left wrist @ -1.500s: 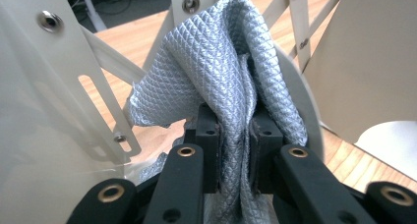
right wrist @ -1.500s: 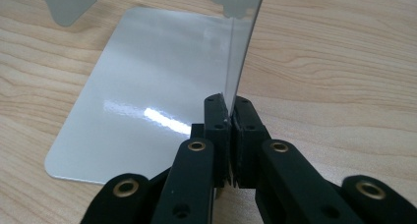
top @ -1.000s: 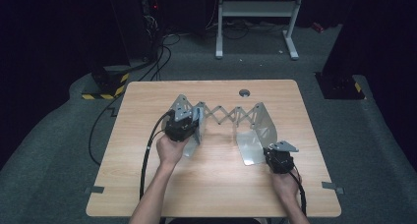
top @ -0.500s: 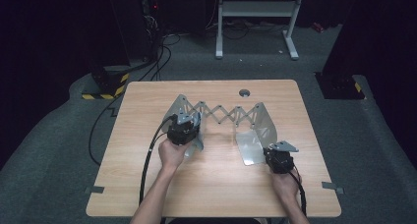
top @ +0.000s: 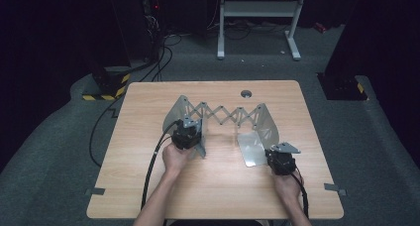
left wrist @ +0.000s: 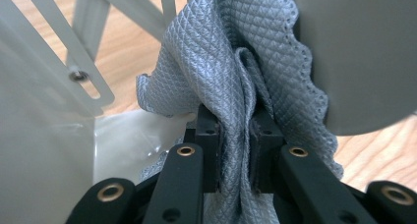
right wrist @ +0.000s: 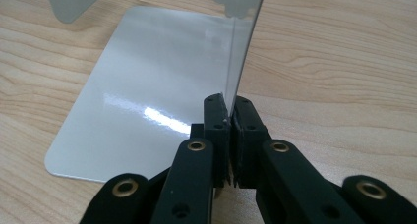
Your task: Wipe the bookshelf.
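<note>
A grey metal extendable rack (top: 228, 113) with a scissor lattice stands across the middle of the wooden table (top: 148, 112). My left gripper (top: 190, 133) is at the rack's left end plate (top: 179, 111), shut on a bunched grey quilted cloth (left wrist: 221, 62). The cloth rises between the left gripper (left wrist: 235, 121) fingers and presses against the pale plate (left wrist: 44, 150) beside them. My right gripper (top: 278, 157) is at the rack's right end, and in the right gripper view this gripper (right wrist: 230, 111) is shut on the edge of the thin upright plate (right wrist: 242, 47). The shiny flat base plate (right wrist: 147, 91) lies to its left.
A round cable hole (top: 246, 93) sits near the table's far edge. A black cable (top: 151, 166) trails from the left gripper toward the near edge. Tape tabs (top: 95, 191) mark the table's near corners. Beyond the table are floor cables (top: 163, 47) and a stand's legs (top: 257, 18).
My left gripper has slid with the cloth toward the person and slightly right along the left end plate. The right gripper and the rack have stayed put.
</note>
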`<state>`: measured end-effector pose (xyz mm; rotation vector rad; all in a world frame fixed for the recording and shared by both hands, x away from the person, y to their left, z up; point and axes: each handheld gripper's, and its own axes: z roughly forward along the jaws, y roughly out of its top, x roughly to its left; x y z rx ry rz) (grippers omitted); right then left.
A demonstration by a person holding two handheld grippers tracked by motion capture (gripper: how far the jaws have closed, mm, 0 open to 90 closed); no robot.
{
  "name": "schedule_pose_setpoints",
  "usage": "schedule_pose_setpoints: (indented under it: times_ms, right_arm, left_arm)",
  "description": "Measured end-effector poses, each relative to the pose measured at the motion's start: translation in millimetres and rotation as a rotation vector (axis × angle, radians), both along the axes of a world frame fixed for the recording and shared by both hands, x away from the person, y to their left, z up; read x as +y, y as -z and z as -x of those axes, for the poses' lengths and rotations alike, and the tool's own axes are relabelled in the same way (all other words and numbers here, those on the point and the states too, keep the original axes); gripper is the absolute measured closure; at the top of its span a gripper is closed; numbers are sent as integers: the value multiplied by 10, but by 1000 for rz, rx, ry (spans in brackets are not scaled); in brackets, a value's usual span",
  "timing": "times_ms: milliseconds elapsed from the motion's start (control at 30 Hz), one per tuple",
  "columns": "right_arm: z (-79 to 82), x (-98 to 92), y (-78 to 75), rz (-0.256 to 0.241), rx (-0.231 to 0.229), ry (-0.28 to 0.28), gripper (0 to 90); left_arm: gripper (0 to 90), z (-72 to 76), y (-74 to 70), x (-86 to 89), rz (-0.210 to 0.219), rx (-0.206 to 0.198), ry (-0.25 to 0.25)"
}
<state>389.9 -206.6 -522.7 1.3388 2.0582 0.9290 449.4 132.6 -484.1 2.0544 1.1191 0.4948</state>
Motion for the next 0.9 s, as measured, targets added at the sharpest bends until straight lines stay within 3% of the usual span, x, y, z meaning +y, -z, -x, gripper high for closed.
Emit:
schedule_pose_setpoints:
  times_ms: [200, 300, 433, 633, 900]
  right_arm:
    - [0, 1, 0, 0, 0, 1, 874]
    - [0, 0, 0, 0, 0, 1, 874]
    - [0, 0, 0, 0, 0, 1, 874]
    - [0, 0, 0, -1, 1, 1, 874]
    - [0, 0, 0, 1, 0, 0, 874]
  left_arm:
    - [783, -66, 158, -24, -28, 59, -1]
    - [783, -53, 161, -8, -20, 57, -5]
    - [783, -3, 77, 20, -10, 29, -4]
    - [783, 111, -174, 57, 30, -45, 2]
    - [782, 233, -424, 84, 55, -100, 4]
